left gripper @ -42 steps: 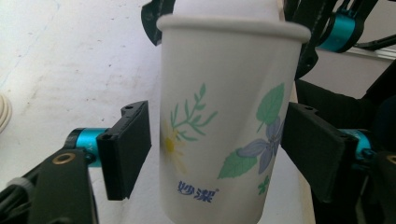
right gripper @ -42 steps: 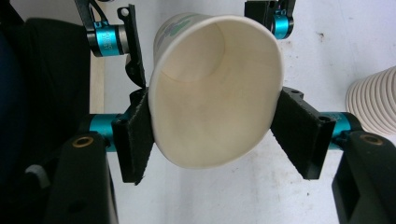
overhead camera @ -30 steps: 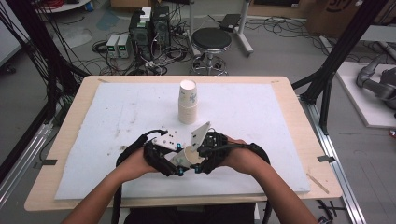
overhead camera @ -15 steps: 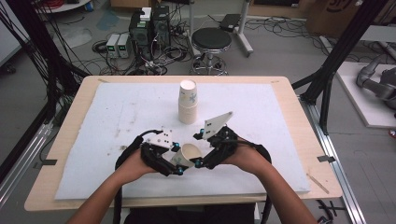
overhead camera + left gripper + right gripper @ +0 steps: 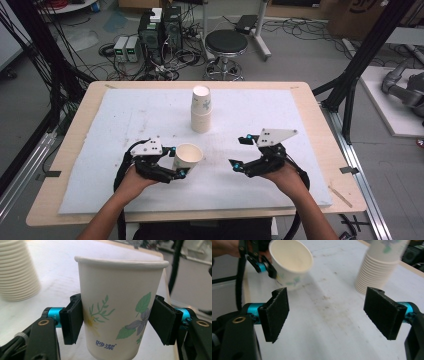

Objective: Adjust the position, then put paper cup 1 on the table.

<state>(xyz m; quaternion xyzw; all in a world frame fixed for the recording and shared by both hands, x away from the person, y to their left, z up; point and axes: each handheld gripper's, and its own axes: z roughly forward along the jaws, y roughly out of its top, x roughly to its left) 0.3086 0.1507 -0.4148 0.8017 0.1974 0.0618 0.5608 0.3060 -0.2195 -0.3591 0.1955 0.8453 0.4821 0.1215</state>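
My left gripper (image 5: 176, 161) holds a single paper cup (image 5: 186, 157), its pads pressed against the cup's two sides about halfway up the wall; the jaws have just been easing a little wider, yet in the left gripper view the cup (image 5: 120, 310) sits snug and upright between them, mouth up. My right gripper (image 5: 243, 151) has jaws spread wide with nothing between them, having just opened and let go.

What the coming move turns on, I think, is where this cup goes: the stack of cups (image 5: 201, 110) stands ahead of my left gripper and slightly to its right, well apart, with bare white mat (image 5: 100, 130) between. The held cup's long axis is close to vertical, tipped a little. My left hand is plainly the nearer one to it.

The cup's base is cut off below the left gripper view, so I cannot tell whether it touches the mat. The right gripper view blurs the stack (image 5: 379, 270).
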